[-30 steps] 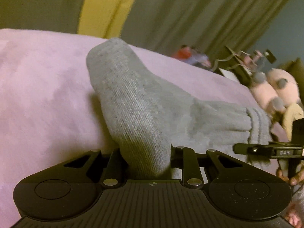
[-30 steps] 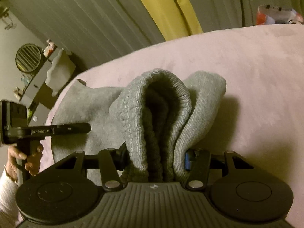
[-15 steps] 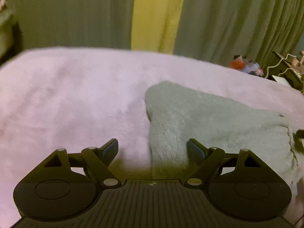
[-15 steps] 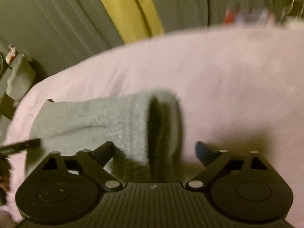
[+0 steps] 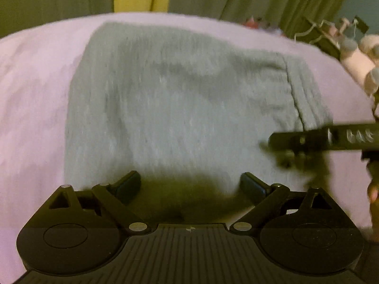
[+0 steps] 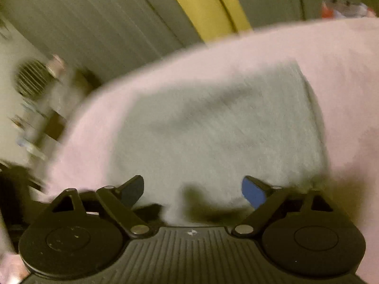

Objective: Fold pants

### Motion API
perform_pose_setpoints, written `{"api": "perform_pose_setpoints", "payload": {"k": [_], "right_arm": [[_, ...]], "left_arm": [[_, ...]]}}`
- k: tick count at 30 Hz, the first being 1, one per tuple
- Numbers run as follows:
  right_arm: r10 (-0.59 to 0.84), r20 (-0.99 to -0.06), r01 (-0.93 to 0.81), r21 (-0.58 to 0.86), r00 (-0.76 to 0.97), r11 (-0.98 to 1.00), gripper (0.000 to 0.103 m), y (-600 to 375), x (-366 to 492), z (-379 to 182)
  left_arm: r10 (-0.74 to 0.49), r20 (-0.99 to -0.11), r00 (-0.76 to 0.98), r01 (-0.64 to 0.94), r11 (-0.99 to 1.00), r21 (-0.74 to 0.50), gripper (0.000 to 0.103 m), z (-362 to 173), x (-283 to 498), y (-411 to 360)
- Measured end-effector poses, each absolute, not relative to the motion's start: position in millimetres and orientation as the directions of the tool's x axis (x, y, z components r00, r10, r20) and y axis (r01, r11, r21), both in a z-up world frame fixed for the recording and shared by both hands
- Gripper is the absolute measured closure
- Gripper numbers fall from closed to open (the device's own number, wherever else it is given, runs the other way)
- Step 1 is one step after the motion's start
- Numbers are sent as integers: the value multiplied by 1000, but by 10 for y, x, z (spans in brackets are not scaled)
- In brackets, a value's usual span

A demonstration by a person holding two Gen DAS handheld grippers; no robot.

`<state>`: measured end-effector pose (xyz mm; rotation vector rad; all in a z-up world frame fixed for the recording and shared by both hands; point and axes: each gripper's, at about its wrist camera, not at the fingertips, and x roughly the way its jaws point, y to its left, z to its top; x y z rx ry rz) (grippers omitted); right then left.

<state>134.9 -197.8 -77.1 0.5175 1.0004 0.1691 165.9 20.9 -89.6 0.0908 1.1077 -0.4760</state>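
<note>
Landmark: the pale pink plush bed cover (image 5: 35,99), which fills most of both wrist views.

The folded grey knit pants (image 5: 180,99) lie flat on that cover as one squarish bundle, with no part lifted. In the left view the ribbed cuff or waistband end (image 5: 305,87) sits at the bundle's right edge, so the long axis seems to run left-right across that camera, roughly crosswise to the left claw's pointing direction. Motion blur in both views keeps me from calling edge alignment.

Left claw (image 5: 190,185): jaws spread wide, holding nothing, the pants directly ahead and below, the near edge of the bundle right at the fingertips (image 5: 129,184). Shadow hides whether the tips touch cloth.

Right claw (image 6: 191,188): jaws also spread, empty, one blue pad (image 6: 252,190) visible. The pants (image 6: 220,137) lie straight ahead of it too. In the left view the right claw's body (image 5: 331,137) shows as a dark bar over the cuff end, so the right hand seems nearer that end and the left nearer the plain folded end.

Judgement: the fold looks done or nearly so. If another fold is wanted, it turns on that left-right axis, with each claw pinching its own end's near corner. Risk is low: the soft knit could bunch on the plush cover.
</note>
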Motion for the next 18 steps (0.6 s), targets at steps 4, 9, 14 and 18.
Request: {"api": "perform_pose_setpoints", "payload": {"k": [4,9,14,18], "right_arm": [[311,-806,237,475,504,847,62,-2186,1182,-853],[24,-831,236,185,555,954,5,-1830,838,-434],[142,-679,126,329,720,936,5,-1622,456,-50],[234,-687,202,491,688,847,5,-1546,279,-26]], "left_arm": [[-207,-895,394,377,925,-48,7,-848,1448,231],[-187,-898,399,348,937,-40,7,-660,998,241],[-284,-867,408,277,944,-179,7,-509,582,329],[-224,-874,432,248,961,-123,7,-442,489,430]]}}
